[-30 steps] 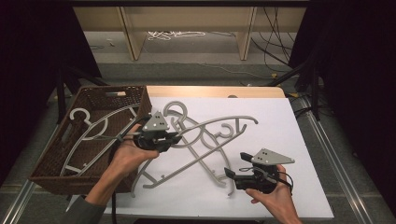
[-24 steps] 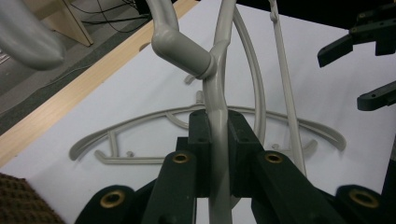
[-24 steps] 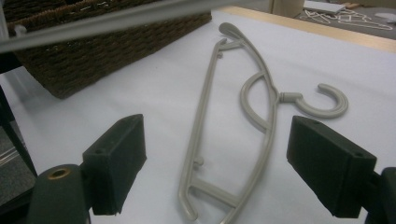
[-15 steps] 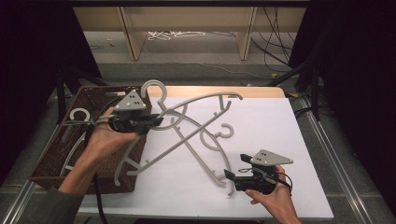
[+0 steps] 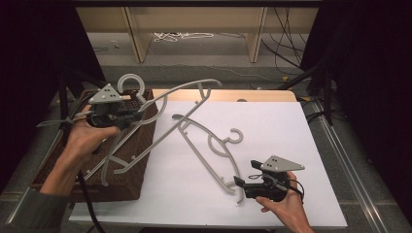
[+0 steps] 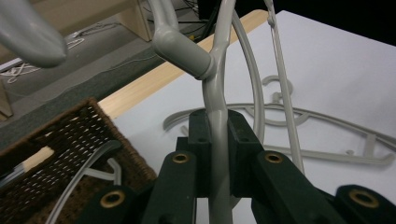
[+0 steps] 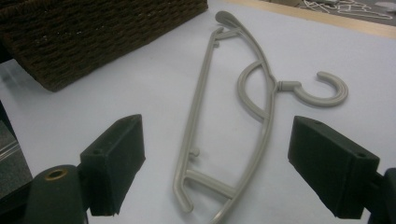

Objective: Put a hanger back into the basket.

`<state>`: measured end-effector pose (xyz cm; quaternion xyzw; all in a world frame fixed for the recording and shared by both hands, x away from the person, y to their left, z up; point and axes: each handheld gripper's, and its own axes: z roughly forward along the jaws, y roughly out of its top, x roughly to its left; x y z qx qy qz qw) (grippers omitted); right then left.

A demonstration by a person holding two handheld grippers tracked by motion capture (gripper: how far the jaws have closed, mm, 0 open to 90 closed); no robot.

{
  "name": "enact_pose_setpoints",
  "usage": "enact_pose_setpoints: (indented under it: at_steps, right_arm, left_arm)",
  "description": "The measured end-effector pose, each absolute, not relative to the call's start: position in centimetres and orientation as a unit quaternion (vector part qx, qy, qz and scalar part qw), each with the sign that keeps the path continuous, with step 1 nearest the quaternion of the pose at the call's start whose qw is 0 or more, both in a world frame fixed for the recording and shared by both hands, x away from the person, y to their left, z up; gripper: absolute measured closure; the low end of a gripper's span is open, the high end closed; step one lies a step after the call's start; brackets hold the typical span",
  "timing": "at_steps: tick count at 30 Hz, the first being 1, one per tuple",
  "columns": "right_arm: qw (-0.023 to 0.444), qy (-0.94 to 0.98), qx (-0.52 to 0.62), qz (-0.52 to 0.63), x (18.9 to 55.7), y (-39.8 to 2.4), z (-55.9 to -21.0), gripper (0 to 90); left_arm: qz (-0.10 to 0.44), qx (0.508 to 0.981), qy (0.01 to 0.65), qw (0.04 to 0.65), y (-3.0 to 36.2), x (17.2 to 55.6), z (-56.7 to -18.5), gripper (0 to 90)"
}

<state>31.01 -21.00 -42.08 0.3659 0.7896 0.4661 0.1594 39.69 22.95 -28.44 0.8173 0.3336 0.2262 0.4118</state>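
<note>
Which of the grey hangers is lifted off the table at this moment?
The hanger clamped in the left gripper, held up over the wicker basket. The other hanger lies flat on the white sheet, in front of the open right gripper.

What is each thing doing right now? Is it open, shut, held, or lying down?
left gripper: shut on the lifted hanger.
lifted hanger: held up, tilted over the basket.
right gripper: open, holding nothing.
second hanger: lying flat on the white table.
basket: sitting on the table, with a hanger inside.
</note>
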Motion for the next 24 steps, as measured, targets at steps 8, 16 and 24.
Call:
enact_pose_setpoints:
  at_steps: [8, 16, 24]
  right_arm:
    - [0.154, 0.785, 0.368, 0.475, 31.2, -20.9, -42.4, 19.6]
    - [0.154, 0.788, 0.37, 0.468, 31.1, -21.0, -42.4, 19.3]
    - [0.154, 0.786, 0.369, 0.472, 31.3, -20.9, -42.8, 19.1]
  left_arm:
    - [0.248, 0.798, 0.366, 0.41, 25.9, 40.4, -28.3, 82.0]
    - [0.282, 0.788, 0.384, 0.39, 28.6, 41.7, -28.9, 82.0]
    - [0.293, 0.773, 0.414, 0.381, 31.2, 41.9, -30.0, 81.9]
